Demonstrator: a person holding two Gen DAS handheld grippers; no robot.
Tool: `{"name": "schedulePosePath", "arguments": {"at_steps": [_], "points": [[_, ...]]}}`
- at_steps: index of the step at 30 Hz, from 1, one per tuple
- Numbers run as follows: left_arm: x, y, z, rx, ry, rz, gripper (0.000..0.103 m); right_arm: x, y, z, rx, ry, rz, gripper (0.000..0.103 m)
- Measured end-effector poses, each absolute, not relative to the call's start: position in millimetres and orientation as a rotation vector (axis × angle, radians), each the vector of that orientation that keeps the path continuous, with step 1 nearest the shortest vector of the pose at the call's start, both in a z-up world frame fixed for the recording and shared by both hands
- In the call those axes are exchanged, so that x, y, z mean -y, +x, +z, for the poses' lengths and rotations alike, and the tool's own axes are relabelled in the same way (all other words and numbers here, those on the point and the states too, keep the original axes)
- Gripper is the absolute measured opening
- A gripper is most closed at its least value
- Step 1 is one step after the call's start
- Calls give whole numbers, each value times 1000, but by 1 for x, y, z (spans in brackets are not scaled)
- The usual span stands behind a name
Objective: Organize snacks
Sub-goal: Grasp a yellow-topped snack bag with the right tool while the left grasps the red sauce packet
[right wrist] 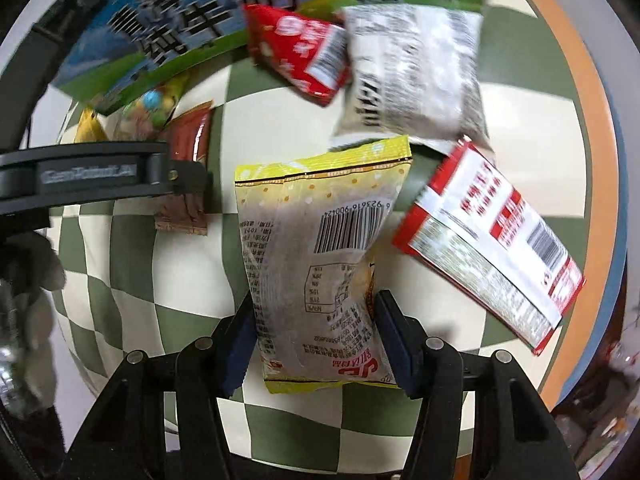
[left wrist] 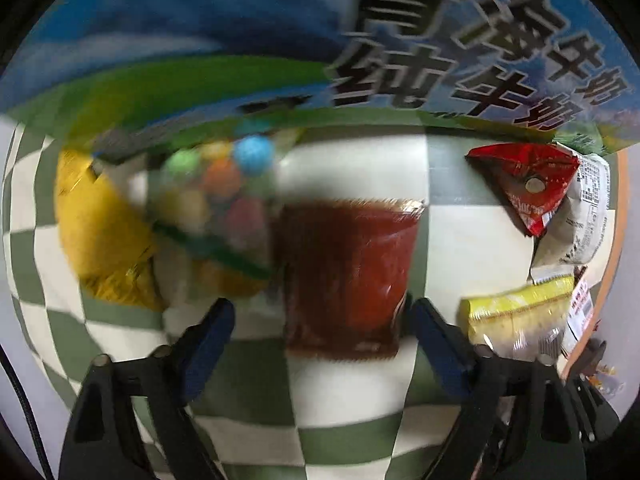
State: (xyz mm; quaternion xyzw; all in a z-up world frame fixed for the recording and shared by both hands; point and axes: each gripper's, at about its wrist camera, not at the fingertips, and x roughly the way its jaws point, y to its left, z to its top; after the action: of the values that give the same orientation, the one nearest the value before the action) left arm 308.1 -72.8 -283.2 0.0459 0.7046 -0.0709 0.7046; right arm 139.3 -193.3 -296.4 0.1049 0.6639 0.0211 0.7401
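Observation:
My left gripper (left wrist: 322,312) is open, its fingers on either side of the near end of a dark red-brown snack packet (left wrist: 346,276) lying on the checkered cloth; the packet also shows in the right wrist view (right wrist: 188,148). My right gripper (right wrist: 314,320) is shut on a yellow snack bag (right wrist: 320,256), pinched at its lower half; the bag also shows in the left wrist view (left wrist: 520,316). A blue-green milk carton box (left wrist: 280,40) stands at the back.
A bag of coloured candy balls (left wrist: 216,184) and a yellow packet (left wrist: 96,224) lie left of the brown packet. A red triangular packet (right wrist: 300,52), a white-grey bag (right wrist: 412,76) and a red-white box (right wrist: 492,240) lie at right. The round table's orange rim (right wrist: 592,120) curves right.

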Motion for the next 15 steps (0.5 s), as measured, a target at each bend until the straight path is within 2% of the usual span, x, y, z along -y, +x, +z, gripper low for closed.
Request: {"name": "schedulePosePath", "arguments": {"at_steps": [2,3,7,15], "points": [[80,308,-287,-1558,106,-153,74,202,141,-297,-1454,270,38,60],[82,307,-289,-1559,80,-181,53,206,140,-298,-1453,284,32,60],[81,290,-288,-1537,100,-182,53,214,137,-300,-1455,283,29,60],[31,216,-297,-1622,75,-156,53,191,115,-310,-1509,299,85,60]]}}
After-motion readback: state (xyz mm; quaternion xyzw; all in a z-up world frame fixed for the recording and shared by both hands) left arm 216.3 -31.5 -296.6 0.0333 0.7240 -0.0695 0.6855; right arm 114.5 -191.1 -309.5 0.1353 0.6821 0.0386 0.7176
